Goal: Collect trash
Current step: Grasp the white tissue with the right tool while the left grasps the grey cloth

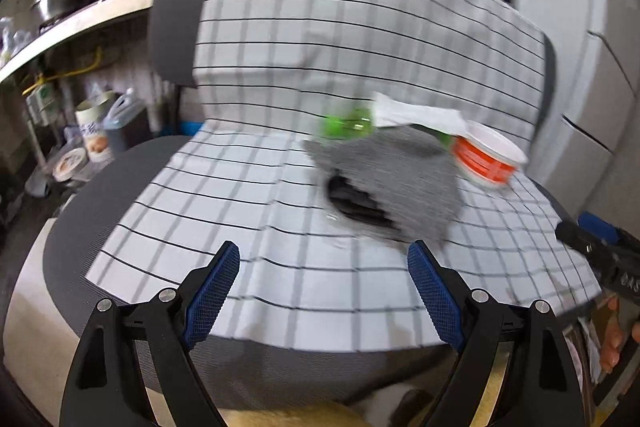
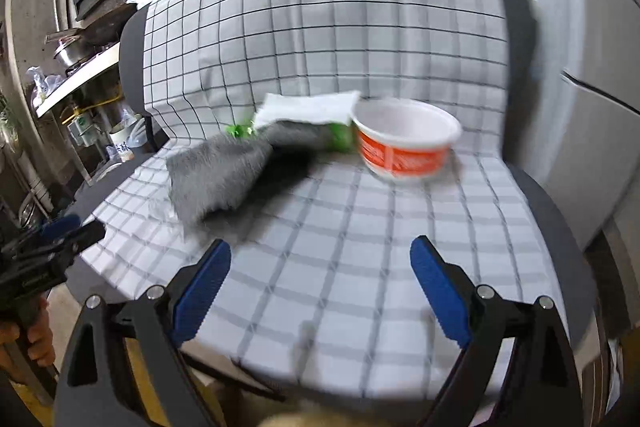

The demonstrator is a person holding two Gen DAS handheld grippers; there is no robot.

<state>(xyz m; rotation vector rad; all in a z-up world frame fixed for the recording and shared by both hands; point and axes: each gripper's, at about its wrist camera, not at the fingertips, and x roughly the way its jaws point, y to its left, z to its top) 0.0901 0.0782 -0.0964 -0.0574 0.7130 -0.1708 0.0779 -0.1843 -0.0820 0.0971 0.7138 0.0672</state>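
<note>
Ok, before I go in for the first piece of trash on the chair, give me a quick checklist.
1. Left gripper open, nothing in it: ok.
2. Right gripper open, nothing in it: ok.
3. Cup upright, free to grasp: ok.
4. Gray cloth separate from the green bottle beneath it: not ok, it overlaps.
5. White paper loose on top: cannot tell, blurred.
6. Trash bin in view: not ok.

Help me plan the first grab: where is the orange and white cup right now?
The orange and white cup stands upright on the checked cloth at the seat's back right, just right of the gray cloth and white paper.
</note>
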